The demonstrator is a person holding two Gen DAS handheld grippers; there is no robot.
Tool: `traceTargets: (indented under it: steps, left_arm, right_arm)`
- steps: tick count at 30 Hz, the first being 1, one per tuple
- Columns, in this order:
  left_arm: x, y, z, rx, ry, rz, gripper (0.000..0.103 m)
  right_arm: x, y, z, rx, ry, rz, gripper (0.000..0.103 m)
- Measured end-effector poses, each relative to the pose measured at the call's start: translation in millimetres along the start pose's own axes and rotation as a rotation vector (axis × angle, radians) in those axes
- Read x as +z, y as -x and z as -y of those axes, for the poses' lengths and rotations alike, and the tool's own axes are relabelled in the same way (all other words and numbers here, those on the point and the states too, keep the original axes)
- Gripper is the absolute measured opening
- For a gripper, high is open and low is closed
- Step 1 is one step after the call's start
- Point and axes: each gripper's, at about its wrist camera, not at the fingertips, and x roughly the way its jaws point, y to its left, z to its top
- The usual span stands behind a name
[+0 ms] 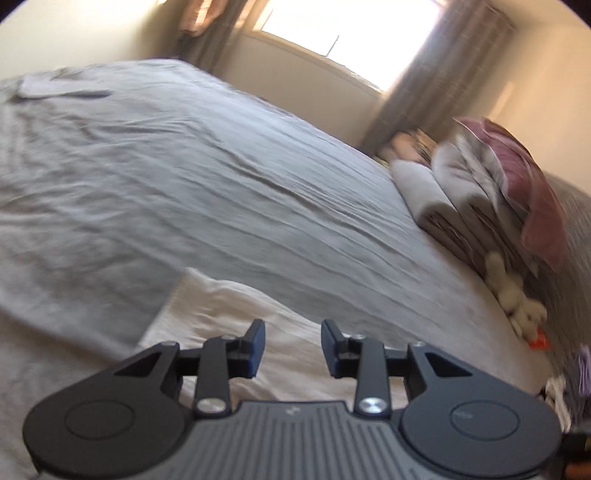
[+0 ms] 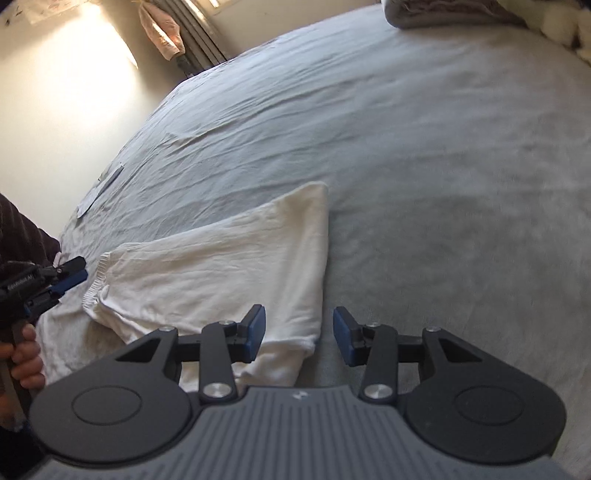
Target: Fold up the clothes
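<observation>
A white garment (image 2: 221, 266) lies partly folded on the grey bed sheet (image 2: 443, 166); it also shows in the left wrist view (image 1: 229, 310). My right gripper (image 2: 299, 334) is open and empty, just above the garment's near right corner. My left gripper (image 1: 293, 349) is open and empty, hovering over the garment. In the right wrist view the left gripper (image 2: 70, 275) appears at the far left, beside the garment's ribbed edge, held by a hand (image 2: 24, 354).
A stack of folded bedding with a pink pillow (image 1: 491, 192) and a white plush toy (image 1: 517, 299) sits at the bed's right side. A small folded pale cloth (image 1: 55, 86) lies at the far left. Curtains and a bright window (image 1: 332, 29) stand behind the bed.
</observation>
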Motion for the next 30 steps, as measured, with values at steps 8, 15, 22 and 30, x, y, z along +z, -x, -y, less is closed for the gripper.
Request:
traceTargets:
  steps: [8,15,22,30]
  left_arm:
    - [-28.3,-44.4,16.4,0.083,-0.16,-0.16,0.036]
    - [-28.0,-41.1,16.0,0.089,-0.186,-0.157,0.036]
    - [-26.8,-38.2,16.3,0.081,-0.161,-0.141,0.037]
    - [-29.4,-22.4,46.9,0.041,-0.329,0.01,0.037]
  right_arm:
    - [-16.4,2.4,5.9,0.047,-0.089,0.021,0.045]
    - [-25.5,14.8,-2.3,0.013,0.003,0.026,0.01]
    - [-20.9,19.3,15.4,0.049,-0.104,0.087,0.072]
    - [-28.0,-0.7,-2.5,-0.015,-0.052,0.104,0.022]
